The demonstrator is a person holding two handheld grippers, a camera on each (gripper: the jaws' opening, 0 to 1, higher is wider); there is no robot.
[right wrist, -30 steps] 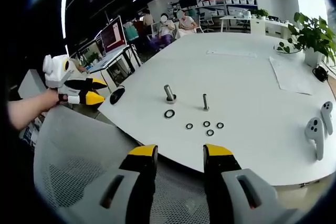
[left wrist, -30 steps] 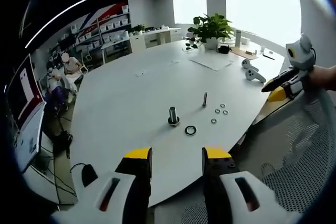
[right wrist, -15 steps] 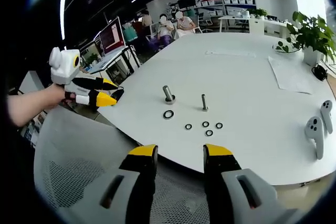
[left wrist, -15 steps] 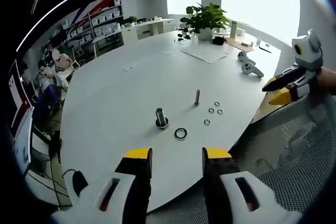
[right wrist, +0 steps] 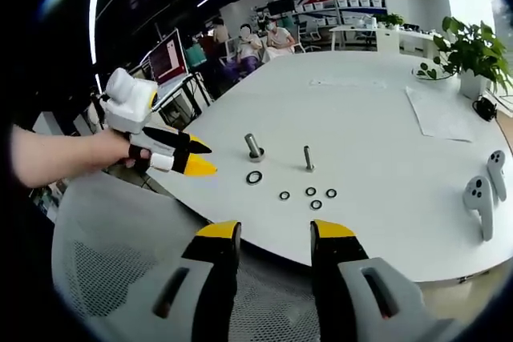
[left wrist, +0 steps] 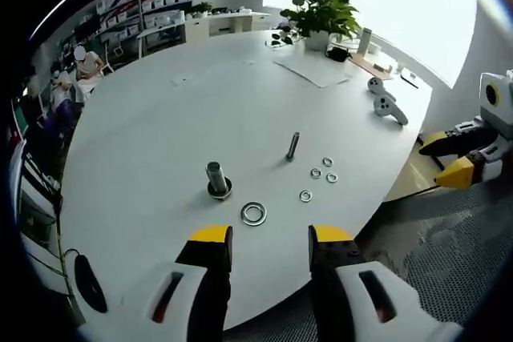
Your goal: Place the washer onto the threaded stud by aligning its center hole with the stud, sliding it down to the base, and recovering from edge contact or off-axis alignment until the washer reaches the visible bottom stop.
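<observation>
Nearest to me in the left gripper view, my left gripper [left wrist: 271, 239] has its yellow-tipped jaws spread with nothing between them, hanging over the near edge of the round white counter [left wrist: 144, 142]. Just beyond lies the large washer [left wrist: 253, 214], flat on the counter and apart from both studs. A little farther and to its left stands the thick threaded stud [left wrist: 217, 179] on its dark base, upright and bare. Past that, the thin threaded stud [left wrist: 292, 146] stands upright, with four small washers [left wrist: 317, 175] scattered just beside it. Farther on rest two white handheld controllers [left wrist: 383, 103], a sheet of paper [left wrist: 315, 68] and a potted plant [left wrist: 323, 18]. In the right gripper view, my right gripper [right wrist: 275, 239] is likewise spread and holds nothing, hovering above a grey mesh chair back [right wrist: 120, 238]; the left gripper comes in from the left, held by a hand [right wrist: 108, 150]. At the far side, shelves carry white bins [right wrist: 365, 1]; I can read no writing or labels anywhere, and what the bins hold I cannot tell.
</observation>
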